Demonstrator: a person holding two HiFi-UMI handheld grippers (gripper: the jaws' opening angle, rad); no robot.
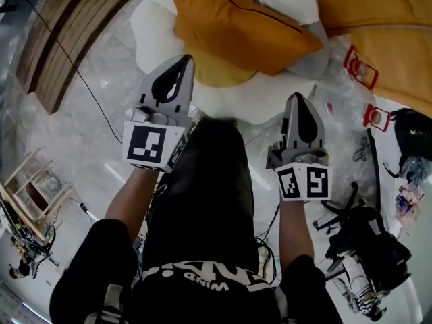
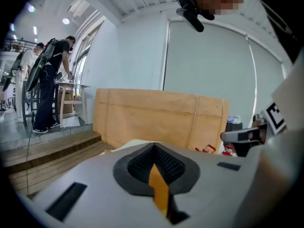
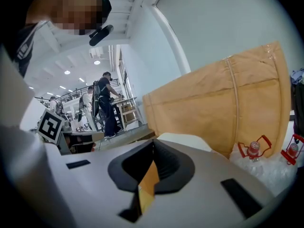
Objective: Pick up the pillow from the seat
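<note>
Forearms [image 1: 131, 194] reach out from the person's dark clothes [image 1: 202, 181], one gripper in each hand. Left gripper [image 1: 184, 61] and right gripper [image 1: 298, 98] are both clenched with nothing between the jaws. They point forward side by side, well apart. Ahead of both tips, nearer the left one, the orange pillow [image 1: 236, 25] lies on the white seat [image 1: 152, 32], and neither gripper holds it. Beyond and right of the right gripper, red-framed bottles [image 1: 361, 66] sit on clear plastic [image 1: 331, 79].

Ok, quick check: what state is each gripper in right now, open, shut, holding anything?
Left gripper: shut, holding nothing.
Right gripper: shut, holding nothing.
</note>
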